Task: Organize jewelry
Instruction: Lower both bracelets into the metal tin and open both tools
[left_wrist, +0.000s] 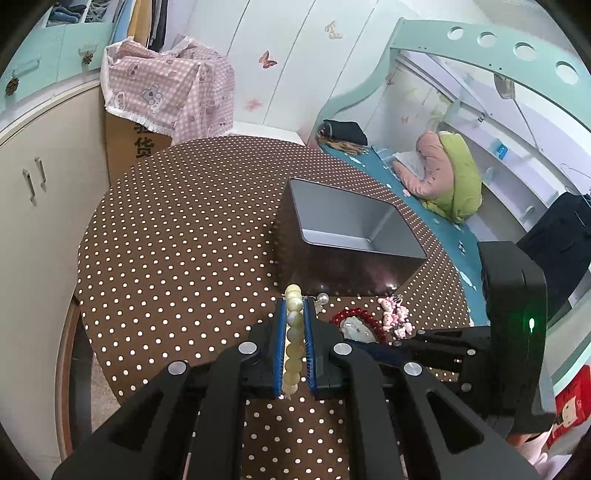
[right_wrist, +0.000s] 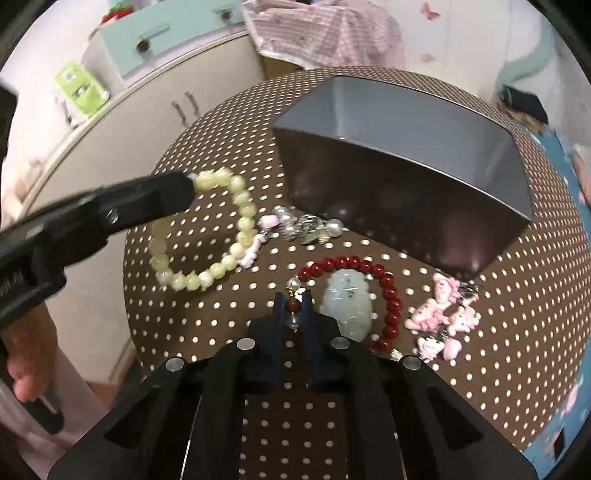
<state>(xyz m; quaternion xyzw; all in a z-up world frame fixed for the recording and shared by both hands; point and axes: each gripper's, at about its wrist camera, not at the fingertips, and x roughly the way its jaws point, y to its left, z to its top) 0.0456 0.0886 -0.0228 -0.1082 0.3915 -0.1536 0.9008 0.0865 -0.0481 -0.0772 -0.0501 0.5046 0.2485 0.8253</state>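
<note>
My left gripper is shut on a pale yellow-green bead bracelet, holding it just above the table; it also shows in the right wrist view, hanging from the left gripper's tip. My right gripper is shut on the pearl end of a red bead bracelet that lies on the table around a pale jade pendant. An open grey box stands behind the jewelry, also in the left wrist view.
Pink charm pieces lie at the right, silver and pearl earrings near the box front. The round table has a brown polka-dot cloth. A cabinet stands left, a bed right.
</note>
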